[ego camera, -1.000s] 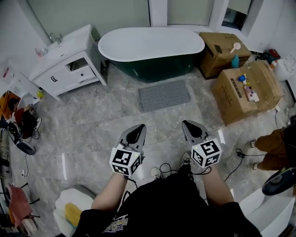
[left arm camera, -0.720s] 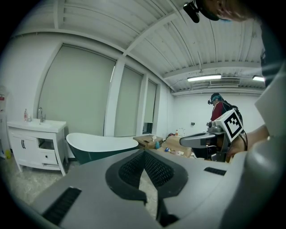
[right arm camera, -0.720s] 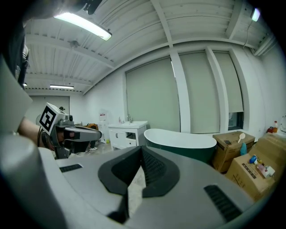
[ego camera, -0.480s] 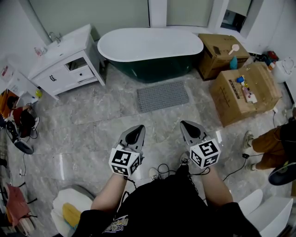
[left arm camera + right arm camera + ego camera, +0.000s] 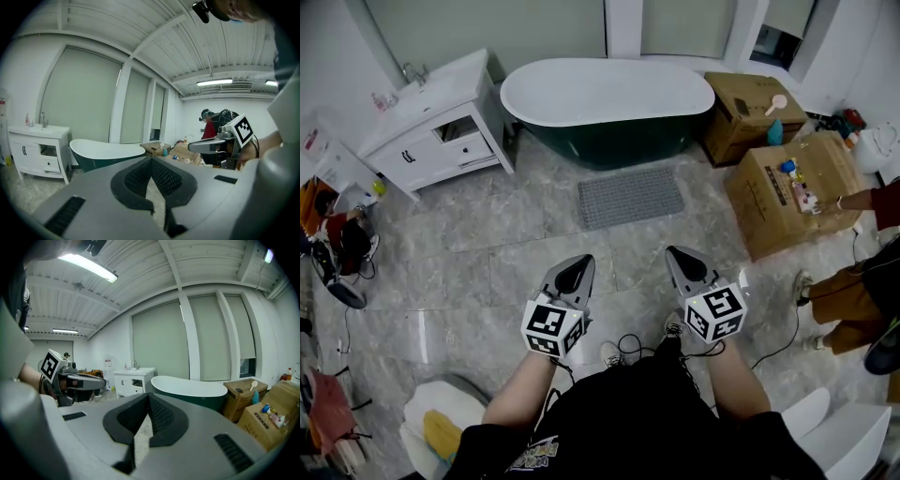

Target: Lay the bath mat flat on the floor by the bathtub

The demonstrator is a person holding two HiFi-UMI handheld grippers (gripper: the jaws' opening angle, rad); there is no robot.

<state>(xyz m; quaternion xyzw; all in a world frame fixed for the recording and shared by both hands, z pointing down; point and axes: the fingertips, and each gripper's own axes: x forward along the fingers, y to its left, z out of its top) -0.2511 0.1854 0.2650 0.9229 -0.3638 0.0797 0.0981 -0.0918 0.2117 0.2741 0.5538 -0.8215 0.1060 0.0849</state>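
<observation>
The grey bath mat (image 5: pixel 630 197) lies flat on the marble floor just in front of the green, white-rimmed bathtub (image 5: pixel 607 103). Both grippers hover close to my body, well short of the mat. My left gripper (image 5: pixel 575 267) and my right gripper (image 5: pixel 682 258) are shut, tips together, with nothing between them. From the left gripper view, the left gripper (image 5: pixel 151 161) points toward the bathtub (image 5: pixel 105 152). The right gripper (image 5: pixel 148 399) also faces the bathtub (image 5: pixel 190 386). The mat is hidden in both gripper views.
A white vanity (image 5: pixel 441 122) stands left of the tub. Two cardboard boxes (image 5: pixel 783 187) (image 5: pixel 745 103) sit at the right. Another person (image 5: pixel 853 281) stands at the right edge, one hand over the near box. Cables (image 5: pixel 628 347) trail by my feet.
The grippers have hardly moved. At the right edge, the other person has shifted and a hand now reaches over the near cardboard box.
</observation>
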